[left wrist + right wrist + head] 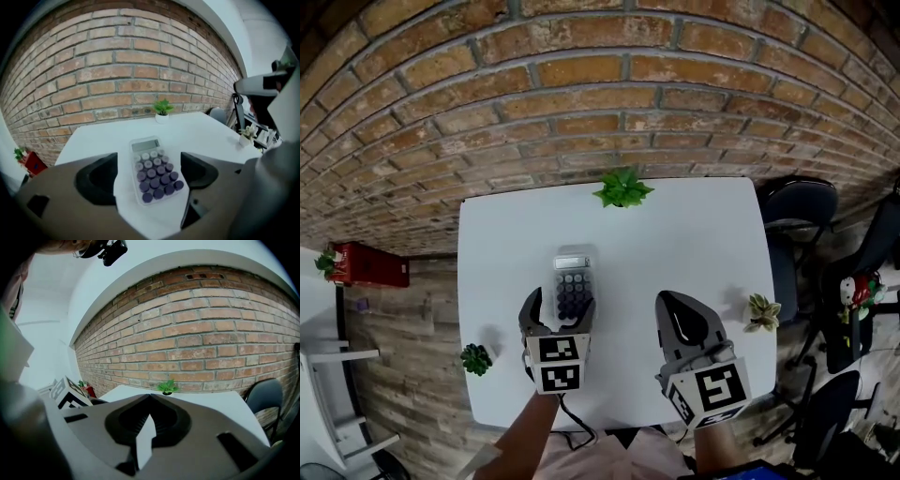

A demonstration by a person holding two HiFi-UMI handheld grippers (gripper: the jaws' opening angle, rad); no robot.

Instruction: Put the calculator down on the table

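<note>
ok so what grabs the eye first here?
The purple-keyed calculator lies flat in the middle of the white table, with the left tool around its near end, jaws wide open and pads clear of it. Behind, a brick wall fills the background, with a small green plant at the table's far edge. The right tool hangs shut over the table's near right.

- Rear: brick wall (581,84), red-brown with pale mortar.
- Centre: white table (694,244), square top, far edge near the wall.
- Below: floor (403,375), grey-brown wood-look planks.
- Right: dark chair (797,211) beside the table.
- Left: red box (370,264) at the wall base.
- Light: even, with soft shadows on the table top.
</note>
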